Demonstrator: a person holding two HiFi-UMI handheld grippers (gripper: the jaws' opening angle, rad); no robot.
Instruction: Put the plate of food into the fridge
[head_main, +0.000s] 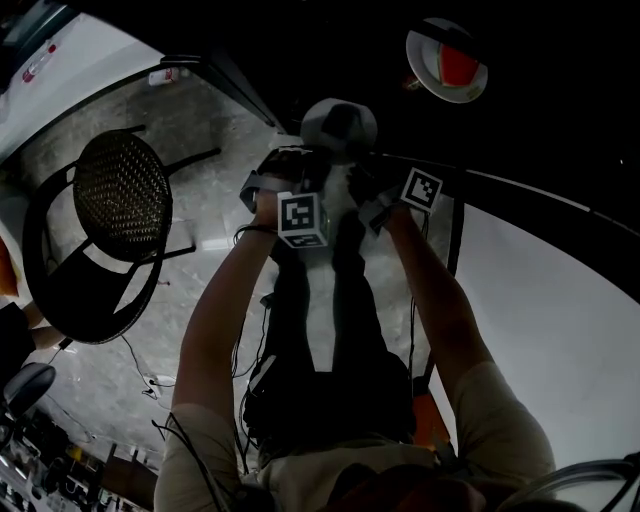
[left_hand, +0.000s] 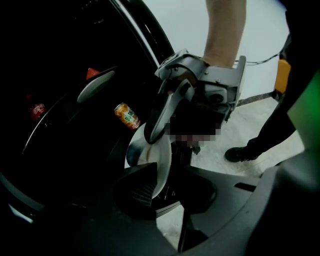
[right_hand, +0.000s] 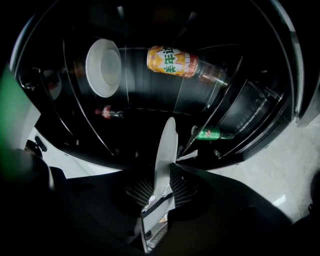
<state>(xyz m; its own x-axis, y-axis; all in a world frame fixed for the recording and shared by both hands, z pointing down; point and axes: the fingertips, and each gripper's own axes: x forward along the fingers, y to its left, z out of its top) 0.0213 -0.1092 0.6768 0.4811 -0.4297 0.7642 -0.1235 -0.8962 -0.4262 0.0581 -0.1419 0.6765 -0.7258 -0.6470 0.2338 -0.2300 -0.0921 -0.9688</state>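
Orange-labelled bottle (right_hand: 185, 65) with white Chinese characters, not surely readable, square black-and-white code markers on left hand-held gripper (head_main: 305, 152) and right hand-held gripper (head_main: 362, 162).

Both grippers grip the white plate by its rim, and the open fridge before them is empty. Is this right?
Not empty: the right gripper view shows an orange-labelled bottle and a second plate inside the fridge. The rest holds.
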